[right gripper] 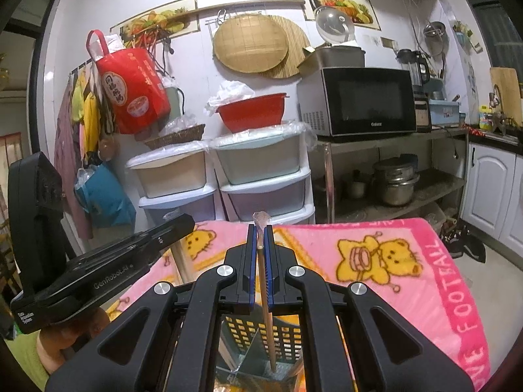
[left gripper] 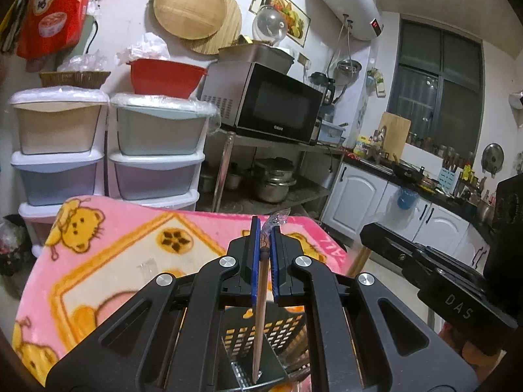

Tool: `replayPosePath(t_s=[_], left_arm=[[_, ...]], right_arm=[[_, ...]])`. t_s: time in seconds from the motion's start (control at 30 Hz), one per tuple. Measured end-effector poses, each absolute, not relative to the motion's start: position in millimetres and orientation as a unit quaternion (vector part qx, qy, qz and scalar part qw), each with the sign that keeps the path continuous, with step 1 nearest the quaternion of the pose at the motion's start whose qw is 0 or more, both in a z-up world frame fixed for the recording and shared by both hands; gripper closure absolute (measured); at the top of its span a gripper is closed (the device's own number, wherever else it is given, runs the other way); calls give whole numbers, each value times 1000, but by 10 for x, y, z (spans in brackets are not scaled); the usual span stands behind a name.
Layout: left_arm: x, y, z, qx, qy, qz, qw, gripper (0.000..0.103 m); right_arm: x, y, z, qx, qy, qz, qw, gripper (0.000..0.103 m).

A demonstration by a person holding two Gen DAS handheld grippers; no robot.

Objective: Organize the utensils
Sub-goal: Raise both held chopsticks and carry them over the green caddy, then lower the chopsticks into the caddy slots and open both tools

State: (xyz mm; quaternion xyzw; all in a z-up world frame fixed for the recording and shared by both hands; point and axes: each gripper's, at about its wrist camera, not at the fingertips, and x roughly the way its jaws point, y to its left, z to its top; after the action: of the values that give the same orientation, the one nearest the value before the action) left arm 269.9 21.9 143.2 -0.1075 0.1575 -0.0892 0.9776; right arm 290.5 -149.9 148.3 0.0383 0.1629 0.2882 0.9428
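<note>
Chopstick (left gripper: pixel 260 310) gripped near top by left gripper (left gripper: pixel 265 245), jaws clamped on it, tip down inside black holder (left gripper: pixel 261 336) with holes
Second chopstick (right gripper: pixel 266 297) pinched same way by right gripper (right gripper: pixel 260 245), tip in holder too
Holder set on pink blanket (right gripper: pixel 392 281)
Microwave (right gripper: pixel 369 101) seen behind

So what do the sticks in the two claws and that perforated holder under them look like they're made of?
Stick in the left claw: pale matte wood or bamboo, a dark bead near its top. Stick in the right claw: likewise. Holder: dark with a punched grid; metal or plastic is unclear.
</note>
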Motion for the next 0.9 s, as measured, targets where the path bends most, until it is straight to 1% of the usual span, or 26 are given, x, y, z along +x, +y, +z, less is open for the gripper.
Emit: replayPosePath(t_s=[0.3,0.63,0.67,0.7,0.73,0.77,0.83,0.9], left_arm=[[2697,232,1245,-109,172,-85,975,100],[2659,199,1138,-86,171,-69,979,100],[2655,198,1128,-84,171,-66,979,100],[2656,202,1122,-84,172,-65,979,100],[2653,213,1114,-85,174,-63,979,100],[2650,222,1113,-86,176,-61,979,99],[2647,251,1108,-88,180,-57,978,97],[2648,277,1107,-88,185,-51,977,95]], right_arm=[[2960,-1447,1284,44,184,286,939,98],[2941,-1451,1150,41,200,274,940,97],[2938,-1459,1138,44,201,274,940,94],[2935,-1471,1129,48,202,273,939,88],[2929,-1488,1121,52,202,270,940,84],[2924,-1499,1114,52,202,267,941,81],[2913,-1525,1099,52,203,259,943,81],[2902,-1552,1087,57,203,256,943,76]])
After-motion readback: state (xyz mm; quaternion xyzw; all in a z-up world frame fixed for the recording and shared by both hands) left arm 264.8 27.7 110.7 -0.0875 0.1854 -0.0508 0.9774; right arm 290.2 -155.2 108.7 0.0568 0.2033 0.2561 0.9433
